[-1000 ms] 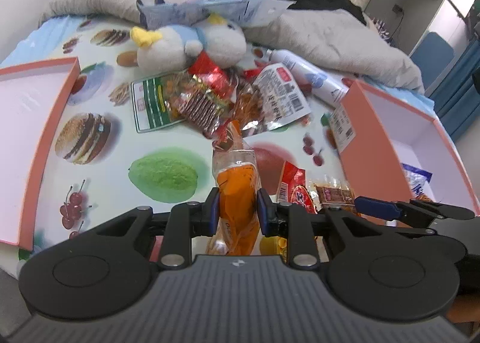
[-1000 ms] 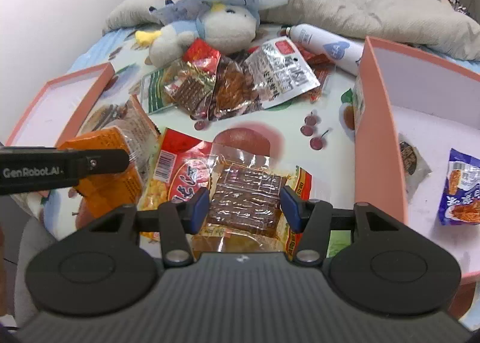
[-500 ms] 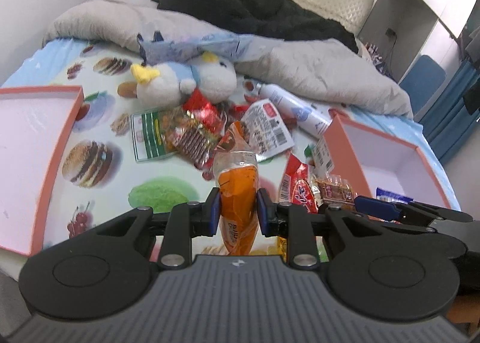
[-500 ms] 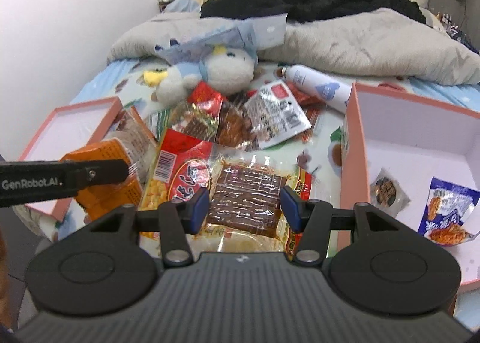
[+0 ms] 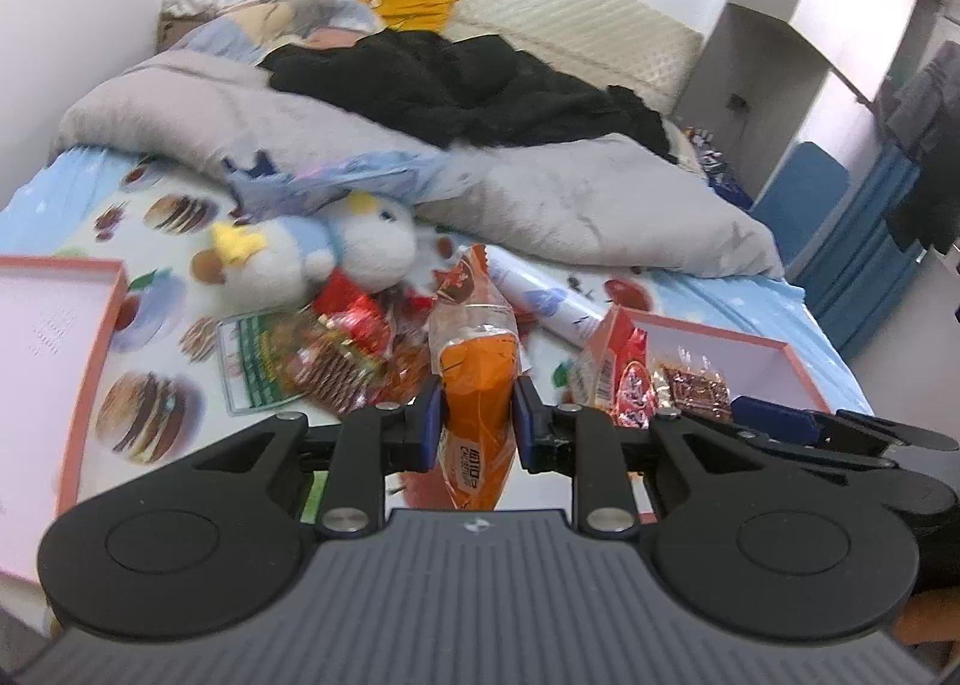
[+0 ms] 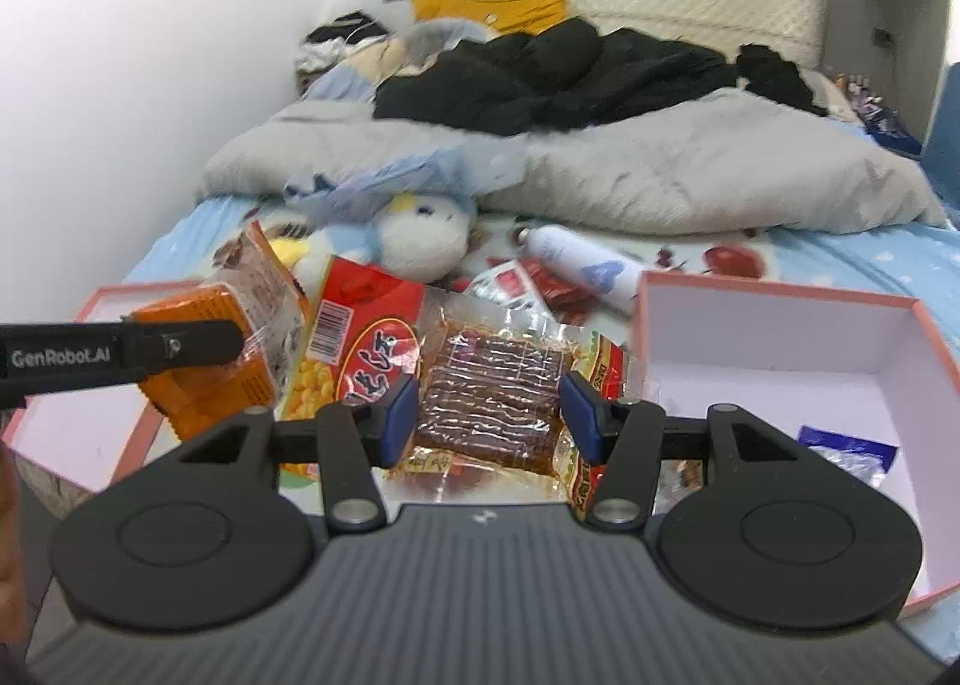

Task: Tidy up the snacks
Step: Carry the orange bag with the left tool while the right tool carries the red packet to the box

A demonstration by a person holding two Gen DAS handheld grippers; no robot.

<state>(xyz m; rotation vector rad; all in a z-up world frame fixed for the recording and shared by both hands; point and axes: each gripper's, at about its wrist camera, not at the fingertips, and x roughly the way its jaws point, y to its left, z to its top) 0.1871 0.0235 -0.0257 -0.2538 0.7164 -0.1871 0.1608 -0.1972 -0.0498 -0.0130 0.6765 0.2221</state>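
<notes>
- My left claw is clamped on a tall orange snack bag with a clear crimped top, pinched at mid-body so it stands upright between the blue pads, clear of the pile.
- My right claw grips a clear flat packet of brown dried-meat strips across its width; a red-and-yellow printed snack bag sits with it, but I cannot tell if the pads hold both.
- I judge both loads are raised for carrying to the pink-rimmed white cardboard box on the right, which already holds a small blue-and-silver packet.
- A second pink-rimmed tray lies to the left, cut off by the frame.
- The leftover snack pile by the white-and-blue plush bird is blurred; labels are unreadable.
- My claw bodies hide the bags' lower ends.
</notes>
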